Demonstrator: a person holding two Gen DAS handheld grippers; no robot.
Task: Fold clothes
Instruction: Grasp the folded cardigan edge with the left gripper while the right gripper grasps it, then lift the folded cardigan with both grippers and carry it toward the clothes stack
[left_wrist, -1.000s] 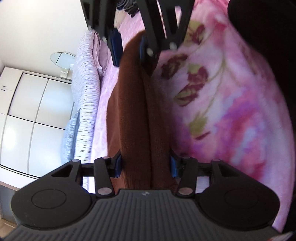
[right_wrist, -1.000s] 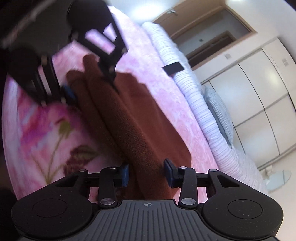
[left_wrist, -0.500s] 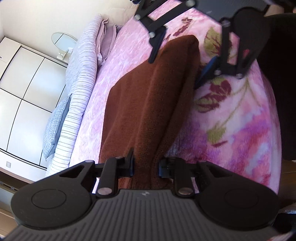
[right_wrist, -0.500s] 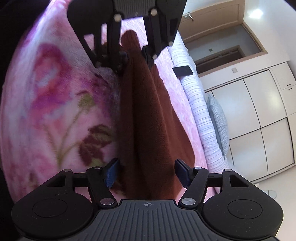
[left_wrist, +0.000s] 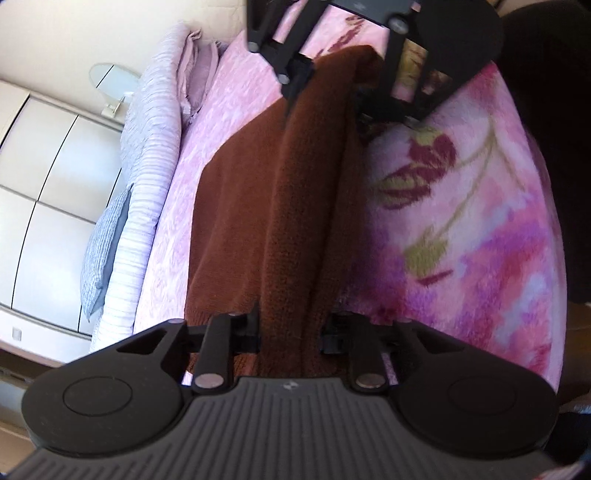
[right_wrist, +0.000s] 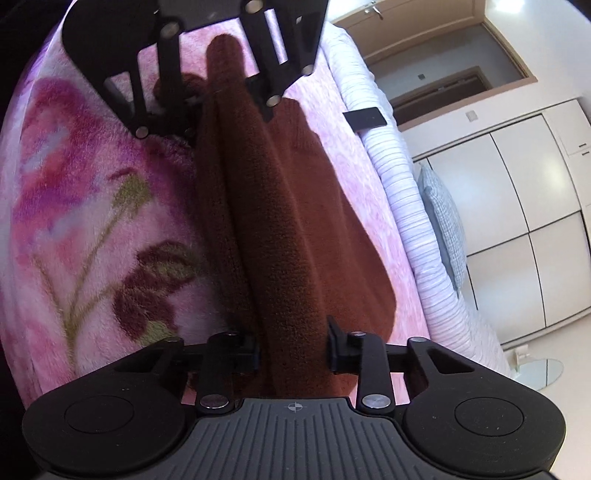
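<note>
Right hand-held gripper (right_wrist: 293, 349) narrowed | both pinch fuzzy brown knit (left_wrist: 295, 229) | left hand-held gripper (left_wrist: 291, 332) too.

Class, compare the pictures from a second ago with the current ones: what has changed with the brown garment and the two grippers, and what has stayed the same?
The left gripper and right gripper have swung to face each other squarely, stretching the folded edge of the brown sweater in a straight line between them. Nothing was let go. Both grippers remain clamped on the sweater, and its lower half still lies on the pink blanket.
</note>
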